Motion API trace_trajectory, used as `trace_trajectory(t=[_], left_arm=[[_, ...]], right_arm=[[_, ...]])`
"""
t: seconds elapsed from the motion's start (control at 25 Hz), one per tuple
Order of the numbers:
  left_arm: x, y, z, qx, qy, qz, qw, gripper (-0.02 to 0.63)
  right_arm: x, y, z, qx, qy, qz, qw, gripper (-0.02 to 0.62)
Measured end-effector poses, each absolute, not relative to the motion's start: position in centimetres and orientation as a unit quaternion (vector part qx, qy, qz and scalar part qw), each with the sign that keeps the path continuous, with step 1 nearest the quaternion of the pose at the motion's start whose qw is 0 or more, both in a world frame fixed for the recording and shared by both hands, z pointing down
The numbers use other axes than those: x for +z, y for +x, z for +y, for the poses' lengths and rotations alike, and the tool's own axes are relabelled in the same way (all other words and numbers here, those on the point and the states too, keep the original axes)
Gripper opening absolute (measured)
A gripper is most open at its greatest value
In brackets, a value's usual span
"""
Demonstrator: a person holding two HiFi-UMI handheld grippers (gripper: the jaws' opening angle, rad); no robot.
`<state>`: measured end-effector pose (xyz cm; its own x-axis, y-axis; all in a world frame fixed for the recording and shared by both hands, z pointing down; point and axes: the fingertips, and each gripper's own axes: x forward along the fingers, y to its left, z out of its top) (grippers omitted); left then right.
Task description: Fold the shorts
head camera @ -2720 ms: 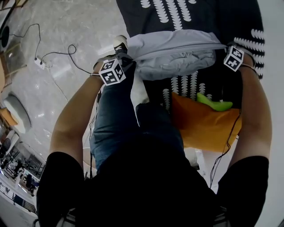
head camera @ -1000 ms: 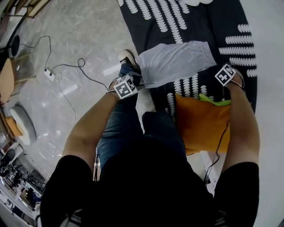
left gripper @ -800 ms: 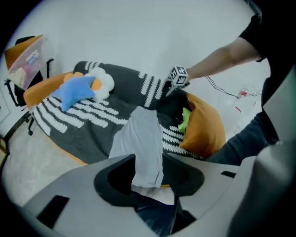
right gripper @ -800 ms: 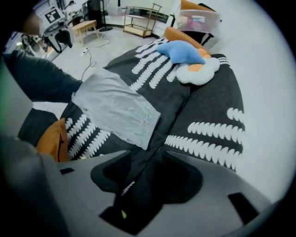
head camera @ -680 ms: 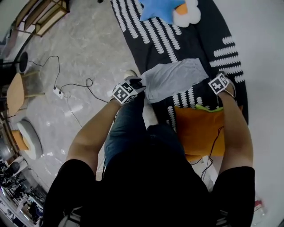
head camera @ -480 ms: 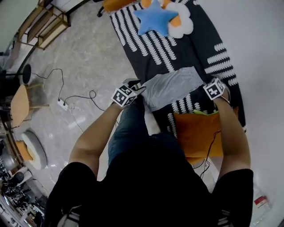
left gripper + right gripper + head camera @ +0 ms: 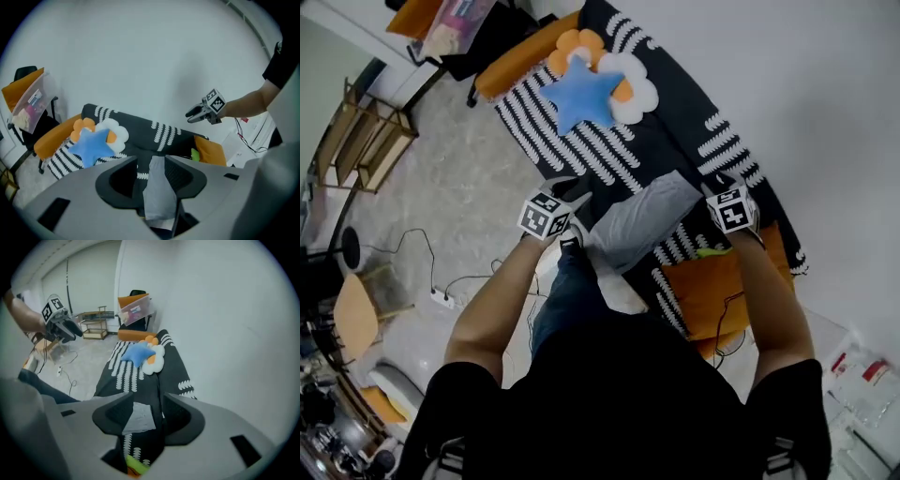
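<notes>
Cloth as light and limp as the grey shorts (image 7: 639, 223), lying flat on the black patterned rug (image 7: 675, 141) below us, sags wherever unsupported, so we judge the left claw (image 7: 151, 158) and right claw (image 7: 146, 397), both parted and empty, should pinch opposite corners.

The head view looks steeply down from above the person (image 7: 619, 394) onto the rug (image 7: 675, 131) and floor (image 7: 450, 206). The left gripper view faces across the rug to the wall (image 7: 140, 61) and catches the right gripper (image 7: 193, 114). The right gripper view faces along the rug and catches the left gripper (image 7: 74, 333). All three share the star cushion (image 7: 579, 94) and the shorts (image 7: 639, 223).
</notes>
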<state>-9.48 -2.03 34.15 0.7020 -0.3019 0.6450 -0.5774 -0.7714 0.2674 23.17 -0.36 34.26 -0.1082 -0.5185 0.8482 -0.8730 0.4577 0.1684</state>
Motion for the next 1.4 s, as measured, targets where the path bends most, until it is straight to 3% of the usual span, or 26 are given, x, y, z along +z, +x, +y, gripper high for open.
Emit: trace_trajectory(t=[0.68, 1.4], left_arm=[[24.5, -9.3, -15.4, 0.293, 0.939, -0.089, 0.157, 0.209], [18.8, 3.4, -8.5, 0.302, 0.947, -0.004, 0.109, 0.212]], right_arm=[[24.5, 21.6, 2.9, 0.287, 0.67, -0.608, 0.314, 0.207], [23.9, 27.0, 16.9, 0.376, 0.736, -0.545, 0.139, 0.207]])
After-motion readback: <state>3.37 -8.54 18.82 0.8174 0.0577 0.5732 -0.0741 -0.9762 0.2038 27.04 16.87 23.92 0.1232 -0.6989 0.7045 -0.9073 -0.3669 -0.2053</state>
